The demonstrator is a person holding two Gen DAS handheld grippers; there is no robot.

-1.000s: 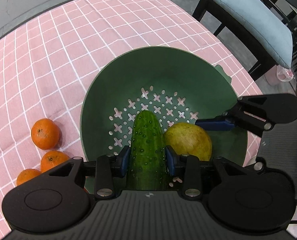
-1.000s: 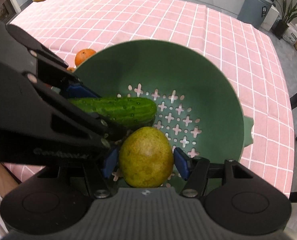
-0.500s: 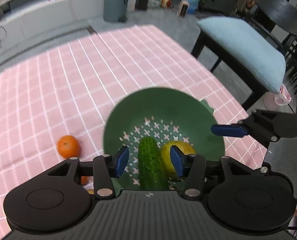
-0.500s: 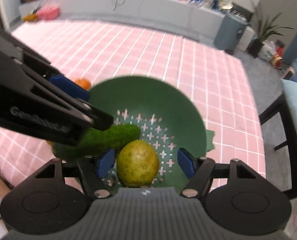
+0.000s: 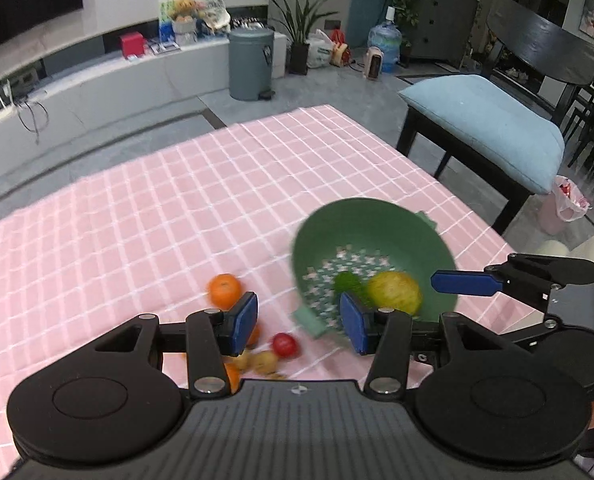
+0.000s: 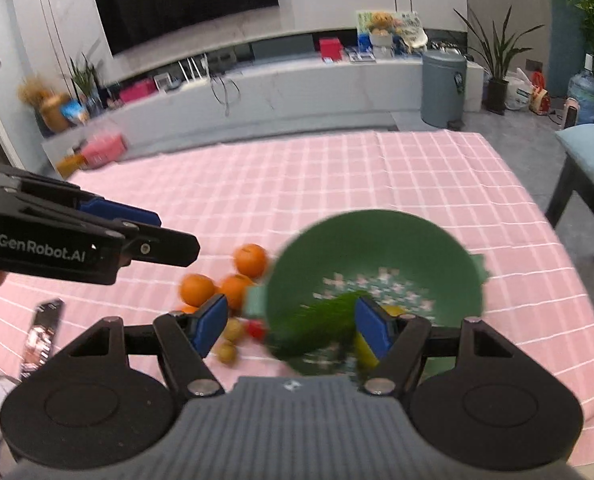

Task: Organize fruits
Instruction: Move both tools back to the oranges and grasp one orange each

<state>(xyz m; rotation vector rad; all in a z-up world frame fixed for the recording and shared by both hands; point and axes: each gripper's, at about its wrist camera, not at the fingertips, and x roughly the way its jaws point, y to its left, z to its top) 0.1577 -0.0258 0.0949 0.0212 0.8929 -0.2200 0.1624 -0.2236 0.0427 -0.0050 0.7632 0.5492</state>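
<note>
Green colander (image 5: 373, 236) holds cucumber (image 6: 317, 328), pear (image 5: 395, 292); both grippers spread, empty (phone (image 6: 41, 336) only in right view).

Pink white-checked tablecloth (image 5: 201, 208), green colander (image 5: 371, 224), orange tangerines (image 6: 250, 259), blue-padded fingers (image 5: 243, 322)

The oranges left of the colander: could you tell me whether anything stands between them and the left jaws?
Nothing visible does. The left gripper hangs open above the oranges, with bare pink tablecloth around them. The green colander sits off to the right, out of that path.
</note>
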